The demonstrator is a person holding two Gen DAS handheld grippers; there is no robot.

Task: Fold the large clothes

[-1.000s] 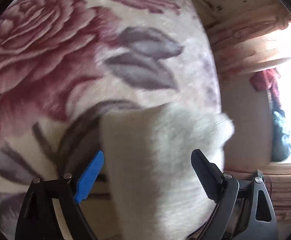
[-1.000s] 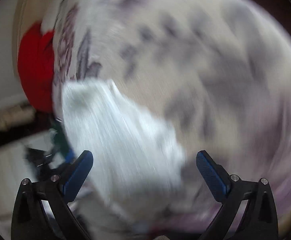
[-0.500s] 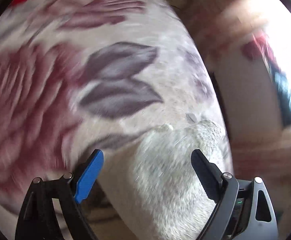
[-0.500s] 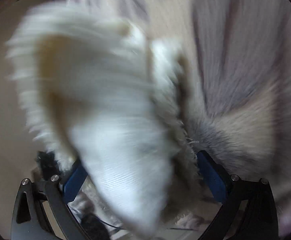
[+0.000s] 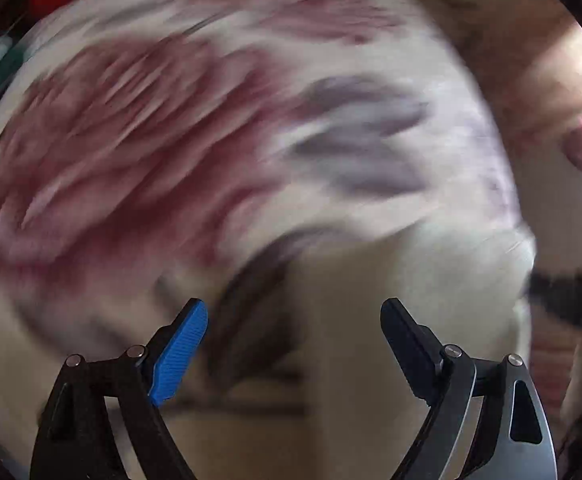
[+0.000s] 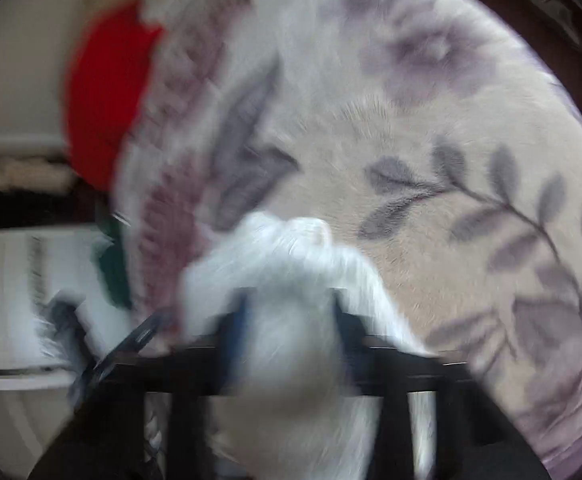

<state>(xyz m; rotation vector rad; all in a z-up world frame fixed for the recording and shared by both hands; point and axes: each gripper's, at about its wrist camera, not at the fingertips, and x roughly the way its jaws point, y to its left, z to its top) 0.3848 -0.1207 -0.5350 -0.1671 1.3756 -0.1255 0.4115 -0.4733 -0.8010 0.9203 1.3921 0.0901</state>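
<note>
The fluffy white fleece garment (image 6: 291,344) bunches between my right gripper (image 6: 289,320) as its jaws close, securing an edge for folding. My left gripper (image 5: 295,336) hangs wide, gripping nothing, over the rose-patterned plush blanket (image 5: 171,128).

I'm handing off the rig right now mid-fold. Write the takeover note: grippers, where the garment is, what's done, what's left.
Right gripper: jaws closing on a bunch of the white fluffy garment, fabric between them.
Left gripper: open, nothing gripped; the garment's pale edge lies just ahead.
Garment sits on the floral blanket, still bunched.
Done: one grab under way; no finished fold visible. Both views are blurred.
Left: take a second edge with the left, spread, fold.
</note>
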